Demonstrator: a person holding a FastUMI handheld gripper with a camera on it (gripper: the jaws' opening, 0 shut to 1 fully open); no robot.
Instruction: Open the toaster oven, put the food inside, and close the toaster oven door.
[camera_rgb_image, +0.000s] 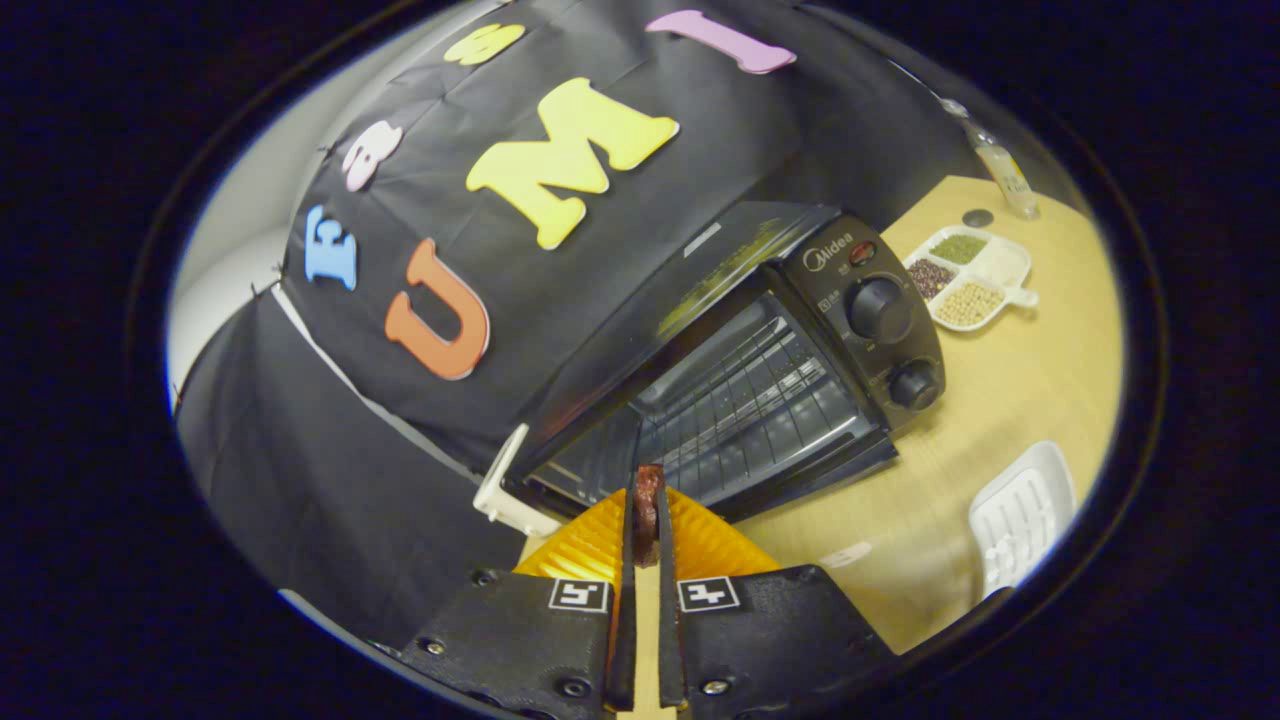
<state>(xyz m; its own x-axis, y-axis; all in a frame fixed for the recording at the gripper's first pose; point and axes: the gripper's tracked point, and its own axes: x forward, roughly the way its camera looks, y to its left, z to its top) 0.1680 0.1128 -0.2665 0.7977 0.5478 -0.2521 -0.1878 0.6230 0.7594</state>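
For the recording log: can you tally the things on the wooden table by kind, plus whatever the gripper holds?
Toaster oven, door open: 1
Divided dish of beans: 1
White ridged tray: 1
Bottle: 1
Dark food piece gripped between the gripper fingers: 1
Total: 5

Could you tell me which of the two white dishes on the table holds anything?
The divided dish beyond the toaster oven holds beans or grains; the ridged tray nearer the gripper looks bare.
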